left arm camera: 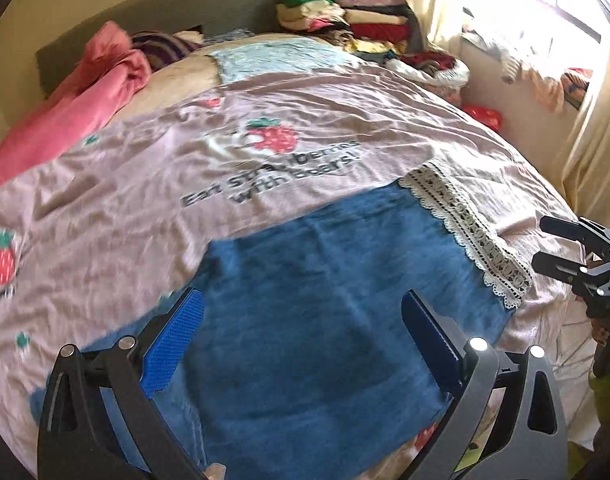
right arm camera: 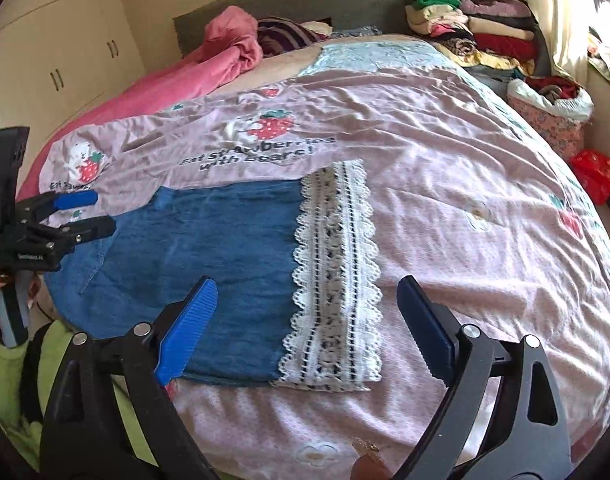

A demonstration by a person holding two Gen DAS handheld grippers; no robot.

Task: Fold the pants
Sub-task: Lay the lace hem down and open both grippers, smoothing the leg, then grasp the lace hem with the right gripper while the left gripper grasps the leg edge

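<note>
Left gripper is hanging released, nothing between its pads, over the near left end of the folded blue pants. Pants are lying flat on the pink bedspread, lace hem at right. Right gripper is hovering spread wide, empty, above that hem.

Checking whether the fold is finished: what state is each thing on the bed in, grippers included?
Pants: folded, flat on the bedspread, lace hem on top, not held.
Left gripper: open, nothing between its fingers.
Right gripper: open, nothing between its fingers.
Bedspread: spread out, wrinkled.
Clothes pile: stacked by the headboard.
</note>
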